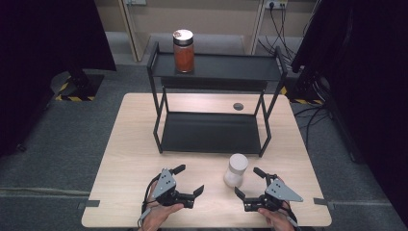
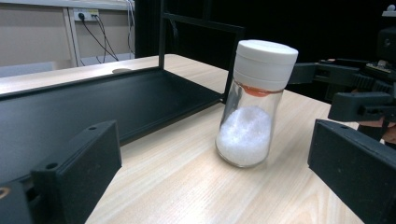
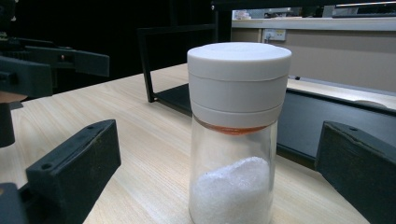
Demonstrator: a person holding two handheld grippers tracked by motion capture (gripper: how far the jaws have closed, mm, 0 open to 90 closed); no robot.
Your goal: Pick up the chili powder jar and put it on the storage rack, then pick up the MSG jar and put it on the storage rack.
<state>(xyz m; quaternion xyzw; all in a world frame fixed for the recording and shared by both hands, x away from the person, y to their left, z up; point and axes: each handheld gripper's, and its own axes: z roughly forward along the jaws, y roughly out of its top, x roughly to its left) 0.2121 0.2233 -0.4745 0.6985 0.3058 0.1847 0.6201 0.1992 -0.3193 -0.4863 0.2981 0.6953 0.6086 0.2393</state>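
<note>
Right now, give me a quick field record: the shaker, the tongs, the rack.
shaker: white-capped glass shaker, upright on the table, partly filled with white grains
left tongs: open, apart from the shaker
right tongs: open, closest to the shaker, not touching
rack: black two-tier rack, lower shelf bare
top shelf: jar with orange-red contents

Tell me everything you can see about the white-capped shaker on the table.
The shaker is clear glass with a waisted body, a wide white ribbed cap and an orange ring beneath it. It is under half full of white grains. It stands upright on the wooden table, in front of the black rack, untouched, ahead of the open right gripper.
</note>
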